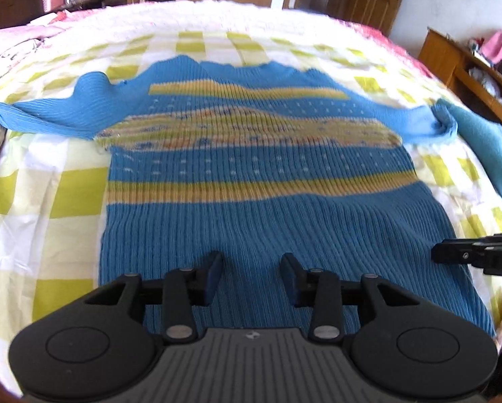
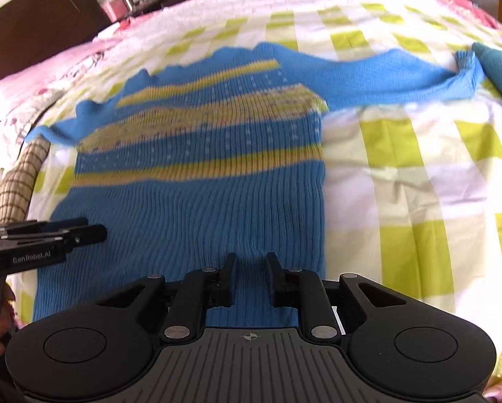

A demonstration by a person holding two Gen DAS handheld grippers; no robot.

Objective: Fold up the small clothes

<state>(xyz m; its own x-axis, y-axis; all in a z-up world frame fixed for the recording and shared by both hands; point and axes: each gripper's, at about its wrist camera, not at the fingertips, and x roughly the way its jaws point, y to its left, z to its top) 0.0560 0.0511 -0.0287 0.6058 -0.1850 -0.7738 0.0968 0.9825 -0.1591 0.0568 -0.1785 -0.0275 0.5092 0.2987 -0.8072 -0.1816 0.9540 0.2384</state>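
Note:
A small blue ribbed sweater (image 1: 237, 174) with yellow patterned stripes lies flat on the checked bedspread, sleeves spread to both sides. It also shows in the right wrist view (image 2: 197, 174). My left gripper (image 1: 252, 277) is open and empty, hovering over the sweater's lower hem near its middle. My right gripper (image 2: 251, 277) is open and empty above the hem's right part, near the sweater's right edge. Each gripper shows in the other's view, the right one (image 1: 452, 255) and the left one (image 2: 86, 233).
The bed carries a white and lime-green checked cover (image 1: 49, 194). A teal cloth (image 1: 489, 147) lies by the right sleeve. A brown checked cushion (image 2: 15, 181) sits at the left edge. Pink bedding (image 2: 49, 63) and wooden furniture (image 1: 452, 53) stand beyond.

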